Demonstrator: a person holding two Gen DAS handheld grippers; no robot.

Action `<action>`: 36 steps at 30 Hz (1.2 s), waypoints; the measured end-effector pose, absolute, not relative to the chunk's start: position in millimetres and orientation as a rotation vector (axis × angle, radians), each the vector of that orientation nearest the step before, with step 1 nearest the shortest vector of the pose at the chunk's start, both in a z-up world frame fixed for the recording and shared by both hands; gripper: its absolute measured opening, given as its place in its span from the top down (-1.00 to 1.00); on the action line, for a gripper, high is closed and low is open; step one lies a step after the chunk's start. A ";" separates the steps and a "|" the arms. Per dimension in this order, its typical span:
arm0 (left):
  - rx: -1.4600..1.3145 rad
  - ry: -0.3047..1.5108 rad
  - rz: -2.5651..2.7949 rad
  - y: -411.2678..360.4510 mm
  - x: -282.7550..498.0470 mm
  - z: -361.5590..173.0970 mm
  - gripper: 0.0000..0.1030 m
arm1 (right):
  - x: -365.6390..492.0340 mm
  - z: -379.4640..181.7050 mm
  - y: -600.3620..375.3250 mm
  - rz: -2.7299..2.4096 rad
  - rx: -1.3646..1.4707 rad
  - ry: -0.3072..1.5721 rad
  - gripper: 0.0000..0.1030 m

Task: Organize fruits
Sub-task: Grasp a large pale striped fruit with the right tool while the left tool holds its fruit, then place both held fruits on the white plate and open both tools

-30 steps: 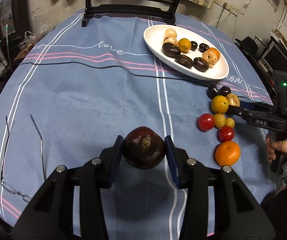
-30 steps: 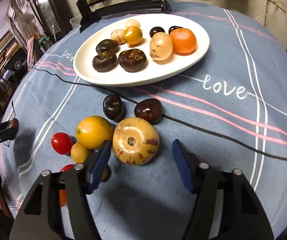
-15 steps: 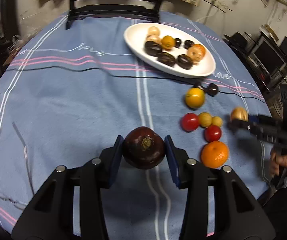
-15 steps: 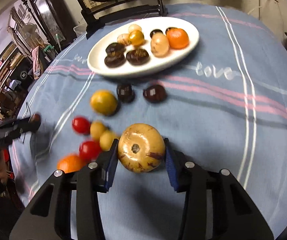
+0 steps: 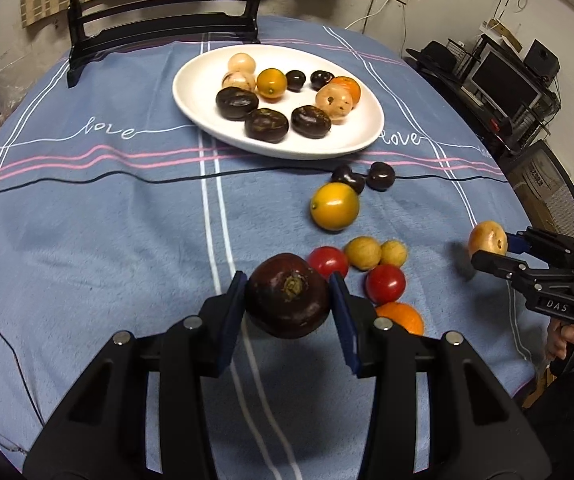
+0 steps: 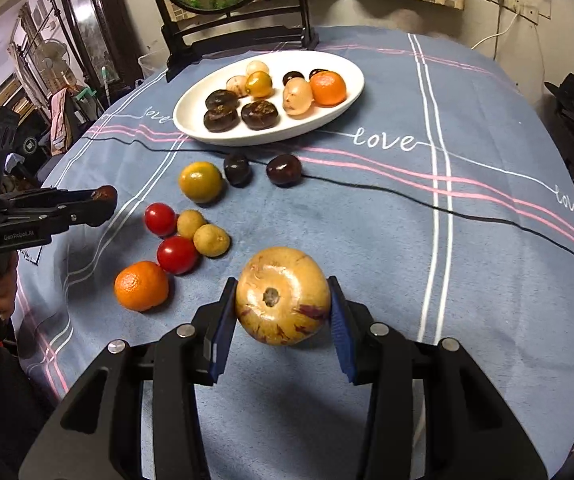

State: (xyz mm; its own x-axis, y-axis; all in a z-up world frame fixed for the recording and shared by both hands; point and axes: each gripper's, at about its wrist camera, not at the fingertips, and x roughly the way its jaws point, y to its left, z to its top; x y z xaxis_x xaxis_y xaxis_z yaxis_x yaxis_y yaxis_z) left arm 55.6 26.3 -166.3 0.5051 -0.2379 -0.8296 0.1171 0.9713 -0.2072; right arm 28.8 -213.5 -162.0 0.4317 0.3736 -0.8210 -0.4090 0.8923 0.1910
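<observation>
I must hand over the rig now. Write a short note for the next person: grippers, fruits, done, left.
Left gripper: shut on the dark purple fruit, held above the cloth.
Right gripper: shut on the yellow fruit, also lifted.
White plate: ten fruits in it.
Done: those ten.
Left: both held fruits, plus eight loose ones on the tablecloth, among them the orange.

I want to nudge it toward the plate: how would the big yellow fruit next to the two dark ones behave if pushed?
The yellow fruit looks round and smooth, so it would probably roll rather than slide. The fleecy tablecloth may slow it. A dark fruit sits right beside it and would likely get bumped along.
</observation>
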 end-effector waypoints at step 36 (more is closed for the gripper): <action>-0.142 0.997 -0.236 2.5 266.1 -175.3 -0.05 | 327.6 -163.3 -96.2 0.575 0.008 0.973 0.12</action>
State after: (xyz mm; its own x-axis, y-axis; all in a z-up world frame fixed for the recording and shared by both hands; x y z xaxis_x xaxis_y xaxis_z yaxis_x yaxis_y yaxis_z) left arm 266.1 2.5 -175.3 0.5208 -0.2604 -0.8130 0.1313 0.9654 -0.2252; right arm 327.6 -96.2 -163.3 0.4264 0.4634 -0.7768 -0.4562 0.8518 0.2577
